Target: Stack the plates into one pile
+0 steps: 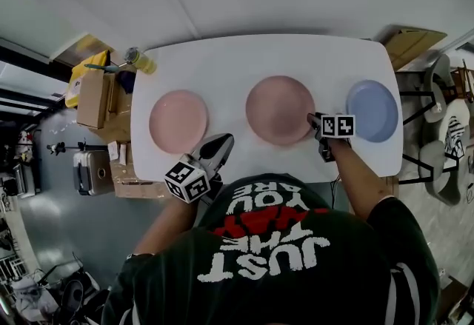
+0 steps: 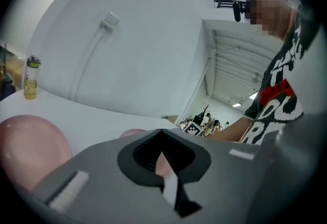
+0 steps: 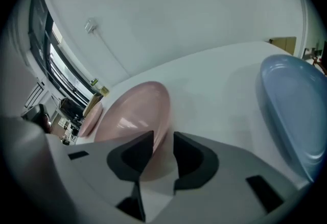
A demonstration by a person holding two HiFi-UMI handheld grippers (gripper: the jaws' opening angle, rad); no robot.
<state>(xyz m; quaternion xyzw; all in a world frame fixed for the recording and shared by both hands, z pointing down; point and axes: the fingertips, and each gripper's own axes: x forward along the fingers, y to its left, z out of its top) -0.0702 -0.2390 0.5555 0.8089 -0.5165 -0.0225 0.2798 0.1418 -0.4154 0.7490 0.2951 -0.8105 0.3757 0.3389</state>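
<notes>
Three plates lie in a row on the white table [image 1: 259, 57]: a light pink plate [image 1: 178, 121] at the left, a dusky pink plate [image 1: 280, 109] in the middle and a blue plate [image 1: 372, 110] at the right. My right gripper [image 1: 312, 121] is at the middle plate's right rim. In the right gripper view its jaws [image 3: 163, 139] stand open, with the dusky pink plate's [image 3: 135, 110] rim in the gap and the blue plate [image 3: 291, 105] to the right. My left gripper [image 1: 222, 143] hovers shut at the table's near edge, just right of the light pink plate [image 2: 28, 149].
A bottle of yellow liquid [image 1: 141, 61] stands at the table's far left corner. Cardboard boxes [image 1: 92, 98] crowd the floor left of the table. Chairs [image 1: 444, 138] and another box [image 1: 411, 42] are to the right. My torso is against the near edge.
</notes>
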